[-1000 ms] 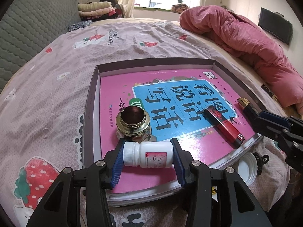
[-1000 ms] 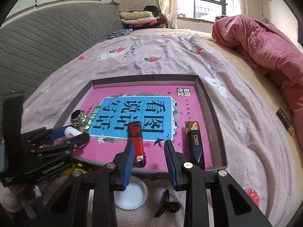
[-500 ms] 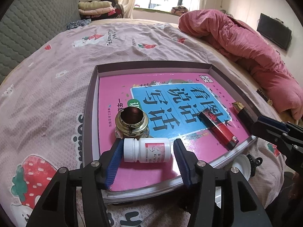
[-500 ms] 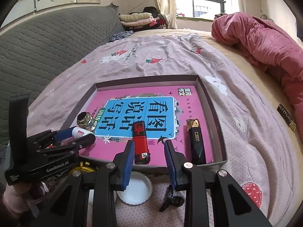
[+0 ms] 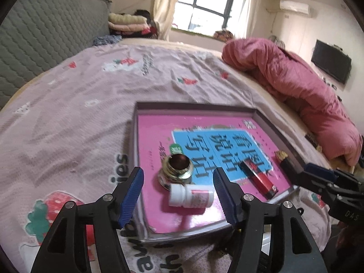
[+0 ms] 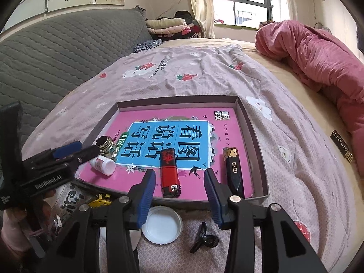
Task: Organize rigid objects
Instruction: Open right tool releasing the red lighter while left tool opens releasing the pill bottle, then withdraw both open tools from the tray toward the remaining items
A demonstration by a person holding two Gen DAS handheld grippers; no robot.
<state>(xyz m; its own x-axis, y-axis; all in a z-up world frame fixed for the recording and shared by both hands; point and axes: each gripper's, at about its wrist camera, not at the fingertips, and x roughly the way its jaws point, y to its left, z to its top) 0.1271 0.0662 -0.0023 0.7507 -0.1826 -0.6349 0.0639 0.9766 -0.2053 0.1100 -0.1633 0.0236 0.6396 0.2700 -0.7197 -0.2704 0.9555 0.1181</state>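
A grey tray (image 5: 134, 134) lined with a pink and blue book lies on the bed. In it lie a white pill bottle (image 5: 191, 198) on its side, a brass-necked glass jar (image 5: 178, 167), a red lighter (image 5: 259, 178) and a black and gold lighter (image 6: 232, 170). My left gripper (image 5: 178, 195) is open, raised above the pill bottle, holding nothing. My right gripper (image 6: 179, 193) is open and empty at the tray's near edge, just short of the red lighter (image 6: 169, 175). The pill bottle (image 6: 103, 164) and tray (image 6: 250, 125) also show in the right wrist view.
A white lid (image 6: 162, 225), a black hair clip (image 6: 204, 238) and a yellow clip (image 6: 100, 201) lie on the strawberry-print sheet in front of the tray. A pink quilt (image 6: 318, 52) is heaped at the right. A grey headboard (image 6: 56, 52) stands at the left.
My left gripper opened, let go of the pill bottle onto the tray and drew back upward. My right gripper opened wider and rose slightly.
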